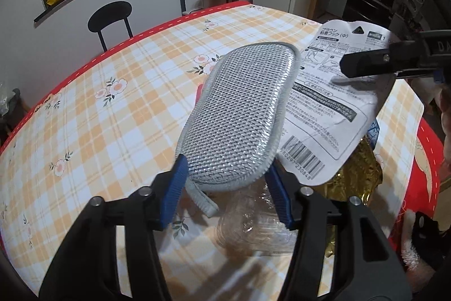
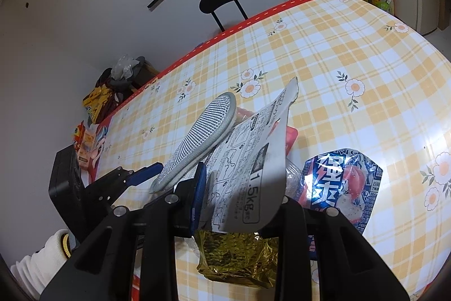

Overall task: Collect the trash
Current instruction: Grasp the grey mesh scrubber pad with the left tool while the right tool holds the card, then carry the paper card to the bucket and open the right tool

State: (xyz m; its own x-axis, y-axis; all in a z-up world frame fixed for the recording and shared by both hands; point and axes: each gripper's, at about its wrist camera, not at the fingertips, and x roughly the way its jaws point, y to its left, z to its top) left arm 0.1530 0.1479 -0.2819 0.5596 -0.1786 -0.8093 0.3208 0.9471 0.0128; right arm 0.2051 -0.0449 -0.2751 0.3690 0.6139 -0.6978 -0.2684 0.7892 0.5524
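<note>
Pinching only the near end of the grey mesh scrubbing pad (image 1: 239, 114), the left tool (image 1: 225, 188) risks dropping it; the right tool (image 2: 239, 205) clamps the white printed card (image 2: 253, 177).

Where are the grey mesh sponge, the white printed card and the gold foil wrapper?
grey mesh sponge (image 1: 239, 114), left wrist view, middle of its mesh face.
white printed card (image 2: 251, 174), right wrist view, its printed face.
gold foil wrapper (image 2: 236, 258), right wrist view, crinkled middle.

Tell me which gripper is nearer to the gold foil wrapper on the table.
Right. The right gripper, shut on a white card, hangs just over the gold foil wrapper. The left gripper grips a grey sponge off to the side.
</note>
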